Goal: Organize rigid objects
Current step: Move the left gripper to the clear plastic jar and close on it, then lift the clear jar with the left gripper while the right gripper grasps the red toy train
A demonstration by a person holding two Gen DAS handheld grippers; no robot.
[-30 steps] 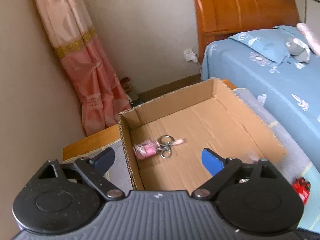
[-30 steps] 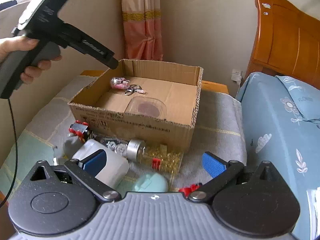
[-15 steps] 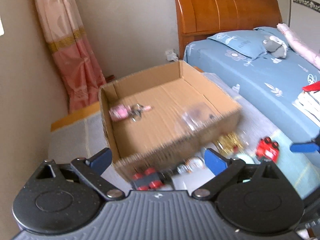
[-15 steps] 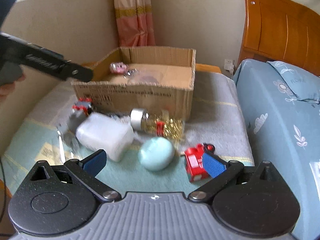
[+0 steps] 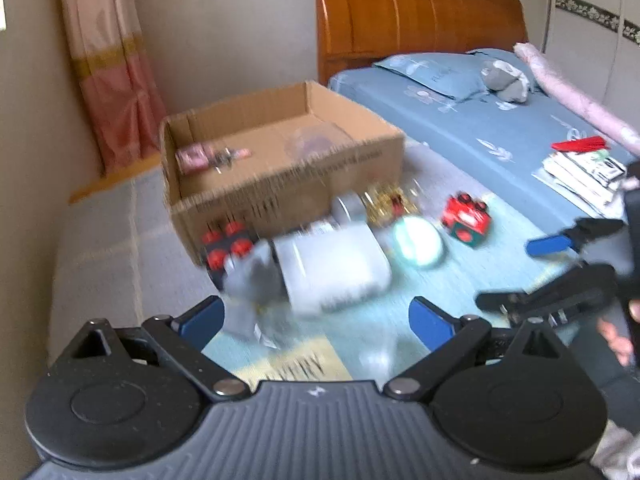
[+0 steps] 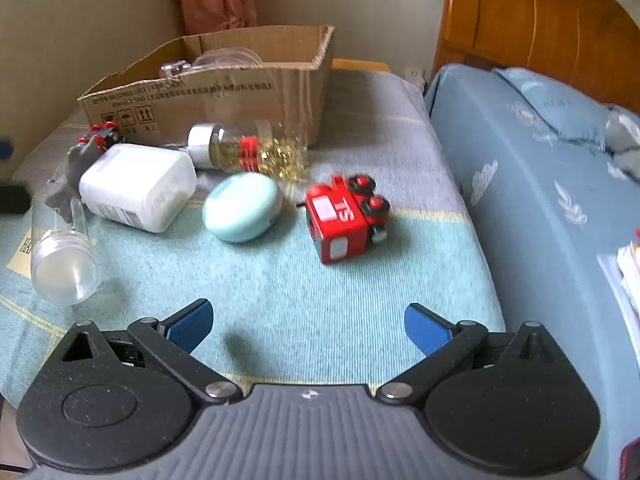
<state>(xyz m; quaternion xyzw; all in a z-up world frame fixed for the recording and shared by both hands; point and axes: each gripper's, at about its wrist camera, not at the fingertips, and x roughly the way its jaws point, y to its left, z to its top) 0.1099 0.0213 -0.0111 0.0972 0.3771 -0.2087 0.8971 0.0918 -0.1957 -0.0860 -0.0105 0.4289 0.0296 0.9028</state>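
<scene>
Left wrist view, blurry w/ motion: left gripper (image 5: 316, 316) has its blue pads spread wide, nothing between them, over a light teal and grey woven cloth (image 5: 100, 264). Ahead lies an open brown cardboard box (image 5: 288, 196) w/ a pink keychain charm and rings (image 5: 208, 156) and a clear domed plastic lid (image 5: 316, 142) inside. Just in front of the box, a loose row: black toy car w/ red wheels (image 5: 224, 244), grey figure (image 5: 252, 276) (too blurred to identify), white rectangular plastic bottle (image 5: 336, 268) on its side, silver-capped clear jar of gold bits (image 5: 376, 204), pale mint round case (image 5: 418, 242), red toy truck (image 5: 466, 220) tipped on its side. Only this view shows the right gripper (image 5: 528, 276) from outside, at the right edge, fingers apart, w/ fingers of a hand (image 5: 618, 340) behind it. It alone also shows papers w/ a red item (image 5: 580, 164) on the blue floral bedsheet (image 5: 460, 120) and the wood headboard (image 5: 420, 12) in full.

Right wrist view, sharper: right gripper (image 6: 308, 326) is spread wide too, empty, low over the cloth. The truck sits nearest, straight ahead but apart from the pads; mint case just left of it, then bottle, jar behind. Only here: a clear plastic cup (image 6: 64, 264) lying on its side at far left, near the grey figure, and printed marks on the box front. The box's inside is mostly hidden from this low angle; the keychain isn't readable, only the dome's top.
</scene>
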